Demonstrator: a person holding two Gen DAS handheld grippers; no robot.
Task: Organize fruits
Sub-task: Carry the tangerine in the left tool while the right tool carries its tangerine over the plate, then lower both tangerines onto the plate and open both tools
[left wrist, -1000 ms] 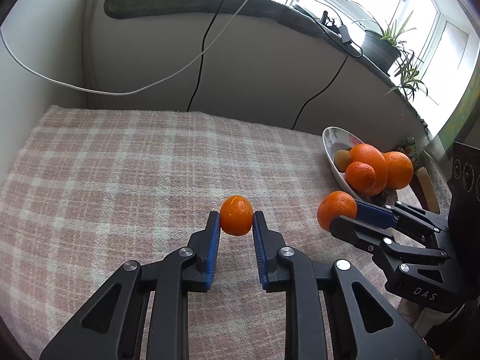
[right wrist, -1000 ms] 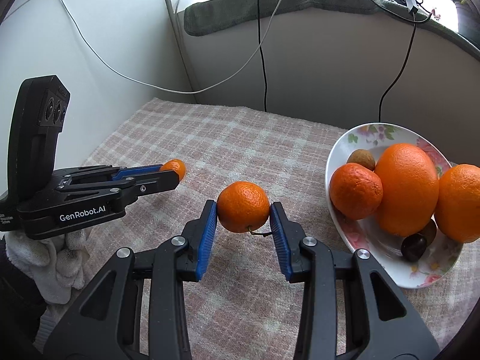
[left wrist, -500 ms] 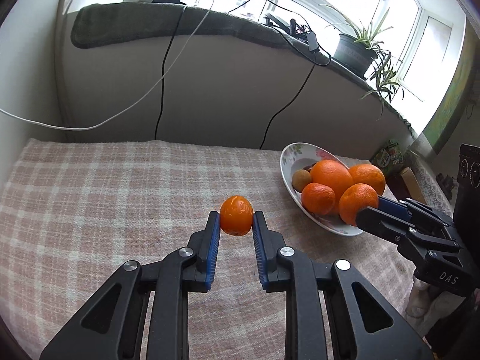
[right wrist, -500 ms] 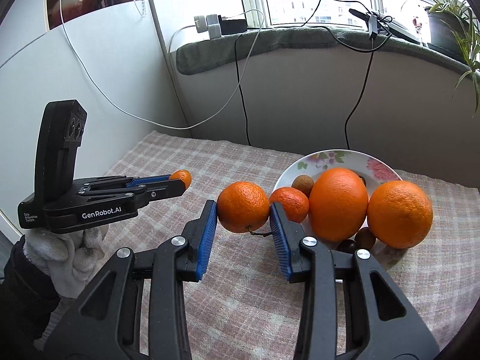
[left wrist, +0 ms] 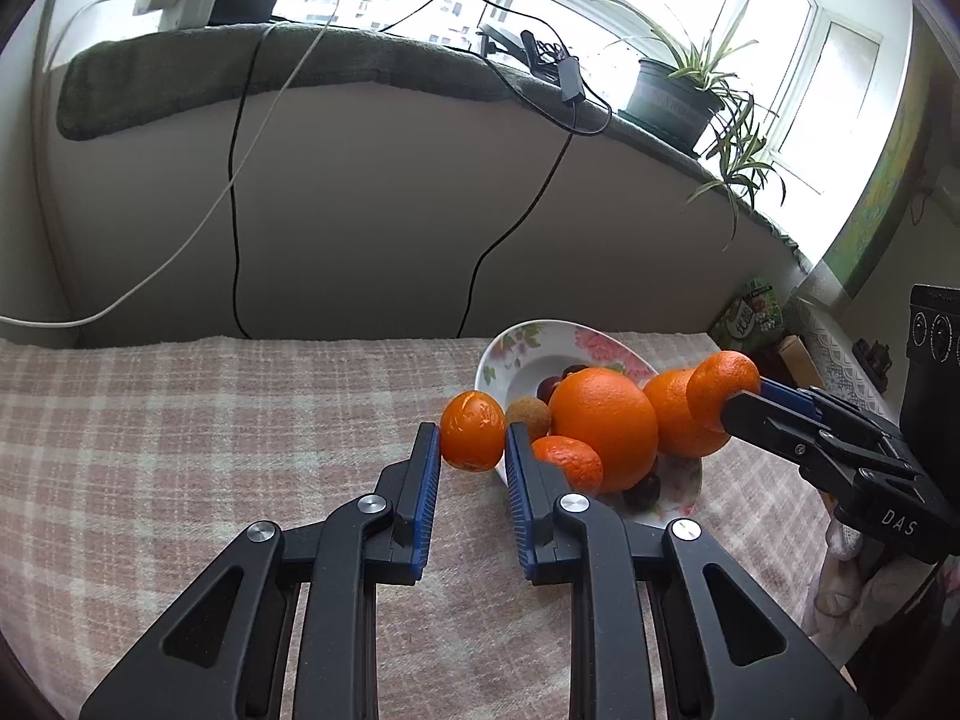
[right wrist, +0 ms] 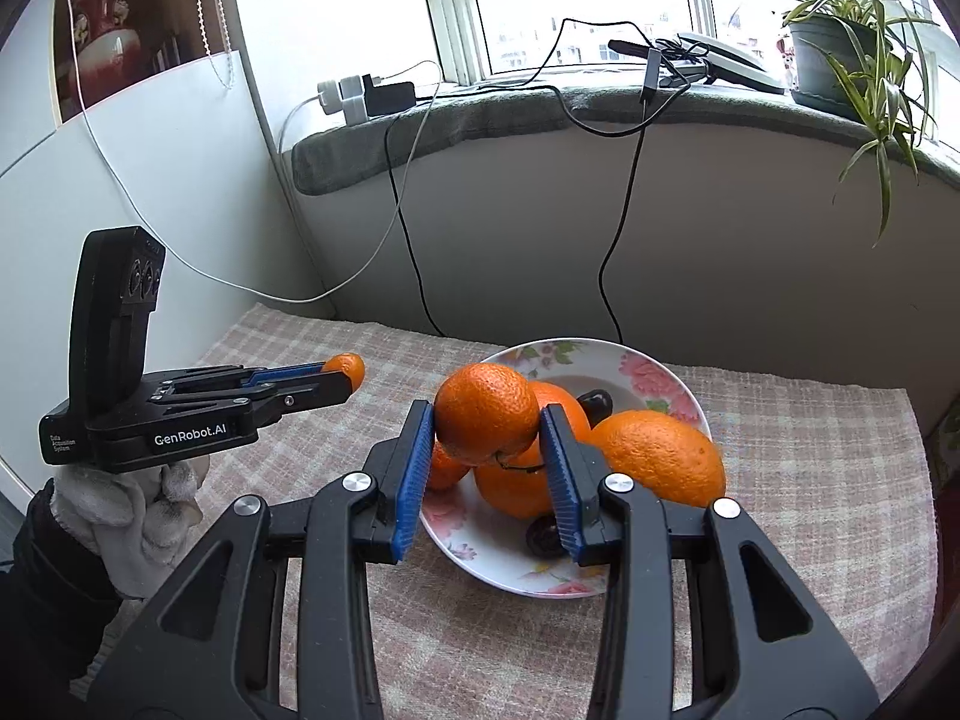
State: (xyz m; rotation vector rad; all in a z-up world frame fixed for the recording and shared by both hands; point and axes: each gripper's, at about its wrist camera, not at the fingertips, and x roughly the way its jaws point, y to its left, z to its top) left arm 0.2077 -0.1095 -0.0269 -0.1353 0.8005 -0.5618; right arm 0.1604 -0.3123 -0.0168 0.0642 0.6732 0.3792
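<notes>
Right wrist view: gripper (right wrist: pixel 487 441) clenched on mandarin (right wrist: pixel 486 411), bowl (right wrist: pixel 651 381) fruit partly hidden.

Fruit half hidden in the bowl

In the right wrist view a held orange (right wrist: pixel 486 411) covers most of the big orange (right wrist: pixel 516 480) behind it, a blue pad (right wrist: pixel 414 480) cuts off a small orange (right wrist: pixel 443 468), and the dark fruit (right wrist: pixel 543 534) are too small to tell.
</notes>
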